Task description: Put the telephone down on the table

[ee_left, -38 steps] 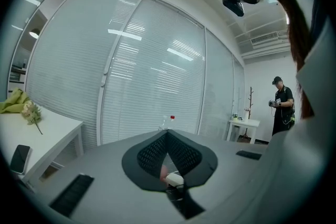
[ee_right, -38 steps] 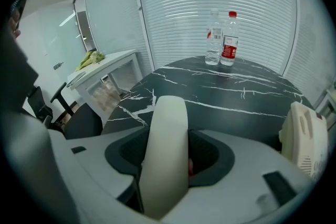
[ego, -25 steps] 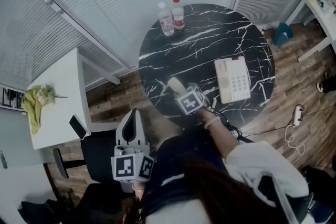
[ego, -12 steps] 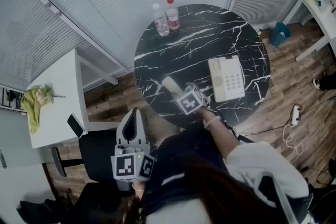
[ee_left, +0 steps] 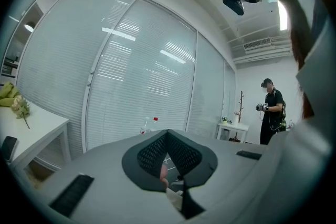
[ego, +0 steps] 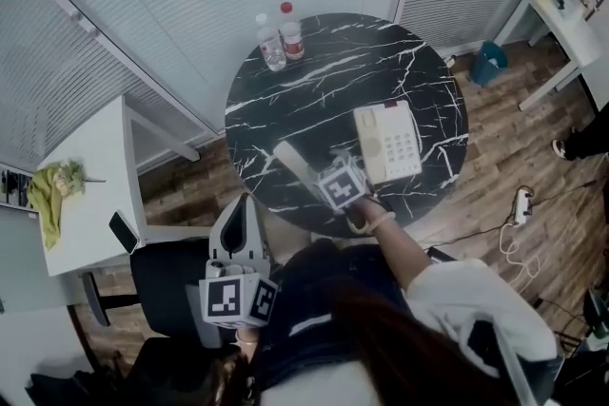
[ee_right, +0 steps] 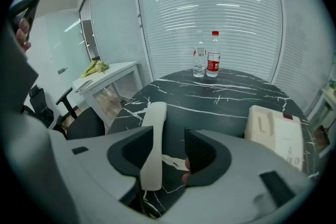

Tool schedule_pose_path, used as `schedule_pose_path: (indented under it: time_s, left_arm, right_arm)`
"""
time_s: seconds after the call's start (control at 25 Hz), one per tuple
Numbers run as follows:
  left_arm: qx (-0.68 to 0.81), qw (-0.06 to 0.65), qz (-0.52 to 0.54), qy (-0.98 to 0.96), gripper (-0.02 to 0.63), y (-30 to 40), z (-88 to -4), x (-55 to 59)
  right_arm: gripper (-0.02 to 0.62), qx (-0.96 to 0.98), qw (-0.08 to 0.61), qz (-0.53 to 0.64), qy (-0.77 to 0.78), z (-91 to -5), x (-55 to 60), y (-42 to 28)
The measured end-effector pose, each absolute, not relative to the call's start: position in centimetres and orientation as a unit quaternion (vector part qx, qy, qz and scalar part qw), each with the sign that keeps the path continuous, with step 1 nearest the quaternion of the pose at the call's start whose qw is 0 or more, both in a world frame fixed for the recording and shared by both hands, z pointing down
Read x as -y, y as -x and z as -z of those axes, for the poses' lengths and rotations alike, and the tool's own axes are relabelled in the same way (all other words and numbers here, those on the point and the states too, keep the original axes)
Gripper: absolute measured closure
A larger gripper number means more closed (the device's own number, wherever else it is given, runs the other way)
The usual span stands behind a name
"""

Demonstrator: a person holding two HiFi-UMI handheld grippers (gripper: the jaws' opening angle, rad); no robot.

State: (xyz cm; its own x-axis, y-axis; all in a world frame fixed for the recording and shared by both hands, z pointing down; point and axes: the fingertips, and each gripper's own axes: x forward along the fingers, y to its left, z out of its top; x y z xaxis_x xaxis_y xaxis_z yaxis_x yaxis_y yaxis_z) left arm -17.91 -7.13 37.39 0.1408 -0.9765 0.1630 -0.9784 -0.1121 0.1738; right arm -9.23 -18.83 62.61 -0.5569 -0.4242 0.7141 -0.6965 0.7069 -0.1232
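Looks about done to me: the phone base (ego: 387,143) sits on the desk (ego: 314,100), and the handset (ee_right: 155,128) lies ungripped between the right tool's (ee_right: 168,144) jaws, which have just been closing, while the left tool (ee_left: 168,136) is clenched on nothing, off to the side.

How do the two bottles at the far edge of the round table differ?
Cap: the left bottle has a pale one, the right bottle a red one. Label: the right bottle wears a red band, the left bottle shows none. Both are clear, upright, and side by side on the black marble table.
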Motion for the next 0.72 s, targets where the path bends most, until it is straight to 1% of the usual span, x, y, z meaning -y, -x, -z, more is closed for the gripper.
schedule_pose_path:
  time_s: [0.12, 0.2, 0.28, 0.4, 0.48, 0.56, 0.68, 0.72]
  left_arm:
    - [0.645, 0.122, -0.002, -0.754, 0.595, 16.6, -37.4, 6.9]
    - [0.639, 0.124, -0.001, -0.759, 0.595, 15.6, -37.5, 6.7]
    - [0.634, 0.126, 0.001, -0.763, 0.595, 14.7, -37.5, 6.4]
    - [0.628, 0.128, 0.003, -0.768, 0.595, 13.5, -37.7, 6.2]
    - [0.623, 0.129, 0.003, -0.771, 0.595, 12.6, -37.6, 5.8]
    - [0.619, 0.13, 0.003, -0.774, 0.595, 11.5, -37.6, 5.3]
    - [0.612, 0.131, 0.001, -0.78, 0.595, 9.9, -37.7, 4.6]
    - [0.609, 0.131, 0.001, -0.783, 0.595, 9.3, -37.7, 4.4]
  right_arm:
    - [0.444, 0.856, 0.332, -0.197, -0.345, -62.0, 18.6, 7.6]
    - [0.463, 0.853, 0.329, -0.192, -0.357, -61.6, 18.3, 6.4]
    - [0.468, 0.849, 0.329, -0.186, -0.368, -61.4, 18.0, 5.1]
    - [0.5, 0.849, 0.322, -0.183, -0.377, -60.7, 17.5, 3.6]
    - [0.508, 0.842, 0.33, -0.184, -0.386, -61.0, 16.7, 1.9]
    - [0.546, 0.831, 0.342, -0.185, -0.398, -61.4, 15.8, -0.2]
    - [0.554, 0.829, 0.339, -0.179, -0.408, -61.0, 15.0, -2.1]
    - [0.579, 0.828, 0.336, -0.176, -0.413, -60.9, 14.7, -2.7]
